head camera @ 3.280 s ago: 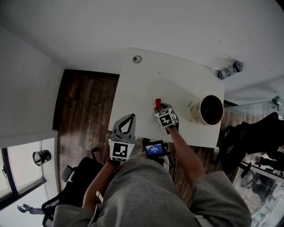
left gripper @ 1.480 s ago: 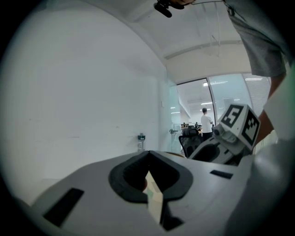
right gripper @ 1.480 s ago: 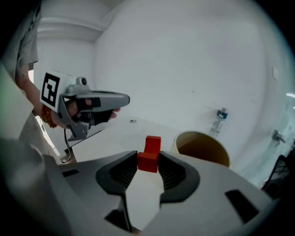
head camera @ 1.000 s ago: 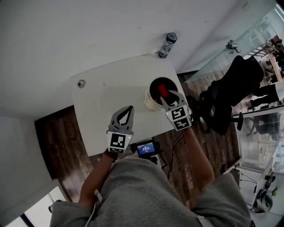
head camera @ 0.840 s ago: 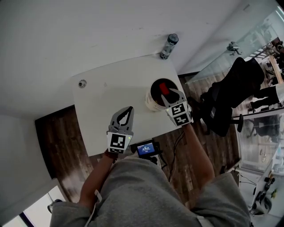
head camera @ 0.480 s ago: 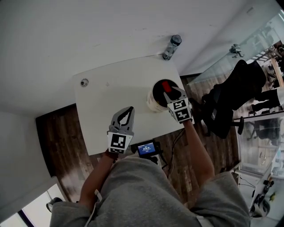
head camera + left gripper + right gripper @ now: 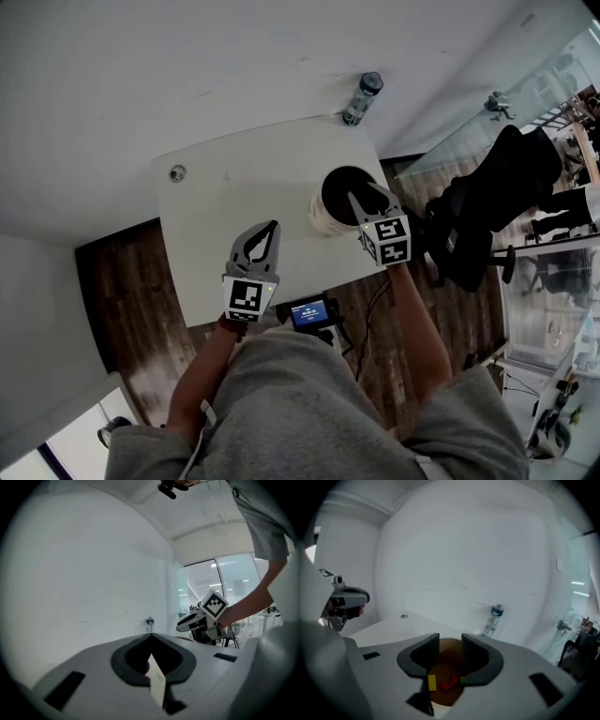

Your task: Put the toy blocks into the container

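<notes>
The round cream container (image 7: 317, 221) stands near the table's right edge. My right gripper (image 7: 362, 198) hovers over its dark mouth, jaws open with nothing between them. Looking down between those jaws in the right gripper view (image 7: 450, 641), I see a red block (image 7: 450, 683) and a yellow block (image 7: 431, 682) lying on the container's brown bottom (image 7: 448, 657). My left gripper (image 7: 272, 230) is held over the table's front part, left of the container, its jaws shut and empty (image 7: 151, 639). The right gripper (image 7: 187, 623) also shows in the left gripper view.
A water bottle (image 7: 361, 97) stands on the floor beyond the white table (image 7: 234, 187). A small round fitting (image 7: 176, 172) sits at the table's far left. A small device with a lit screen (image 7: 307, 314) hangs at the near edge. A dark office chair (image 7: 487, 206) is to the right.
The red block that stood between my right gripper's jaws over the container is gone from them and lies inside. The right gripper shifted slightly; the left one stayed put.
</notes>
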The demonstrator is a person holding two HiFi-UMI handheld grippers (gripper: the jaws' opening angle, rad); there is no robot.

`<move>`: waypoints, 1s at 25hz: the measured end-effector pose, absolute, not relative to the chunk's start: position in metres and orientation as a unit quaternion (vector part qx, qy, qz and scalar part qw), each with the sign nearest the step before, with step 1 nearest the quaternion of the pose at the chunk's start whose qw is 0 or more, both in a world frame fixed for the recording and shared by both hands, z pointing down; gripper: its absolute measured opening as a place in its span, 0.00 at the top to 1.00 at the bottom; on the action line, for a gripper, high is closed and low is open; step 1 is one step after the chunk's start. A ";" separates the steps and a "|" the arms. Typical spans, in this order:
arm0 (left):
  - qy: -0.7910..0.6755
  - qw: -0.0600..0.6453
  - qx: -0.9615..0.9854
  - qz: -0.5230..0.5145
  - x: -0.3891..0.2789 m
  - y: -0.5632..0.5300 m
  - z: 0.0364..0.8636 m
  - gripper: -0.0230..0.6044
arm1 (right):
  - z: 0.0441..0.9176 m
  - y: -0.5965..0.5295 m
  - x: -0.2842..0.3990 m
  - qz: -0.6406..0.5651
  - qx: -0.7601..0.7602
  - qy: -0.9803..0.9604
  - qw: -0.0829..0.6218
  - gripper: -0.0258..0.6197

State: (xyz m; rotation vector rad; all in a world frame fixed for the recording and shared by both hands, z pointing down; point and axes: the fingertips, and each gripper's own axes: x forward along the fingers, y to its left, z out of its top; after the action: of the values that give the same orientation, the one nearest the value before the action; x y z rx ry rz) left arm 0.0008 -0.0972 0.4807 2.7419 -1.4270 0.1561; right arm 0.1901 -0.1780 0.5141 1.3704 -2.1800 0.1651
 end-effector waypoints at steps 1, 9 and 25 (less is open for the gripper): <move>-0.464 0.021 0.884 0.047 -0.002 -0.099 0.476 0.95 | 0.503 -0.176 0.186 0.058 0.512 -0.818 0.257 0.73; -0.491 -0.018 0.871 0.001 -0.021 -0.121 0.418 0.95 | 0.412 -0.157 0.134 0.009 0.506 -0.852 0.131 0.76; -0.518 -0.055 0.850 -0.080 -0.049 -0.112 0.341 0.95 | 0.329 -0.113 0.041 -0.089 0.473 -0.875 0.038 0.88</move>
State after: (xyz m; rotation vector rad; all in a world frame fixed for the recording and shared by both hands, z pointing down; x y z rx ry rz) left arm -0.0494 -0.1118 0.3411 2.7664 -1.6872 -0.2613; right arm 0.0407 -0.1134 0.3293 1.4522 -2.6860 -0.2745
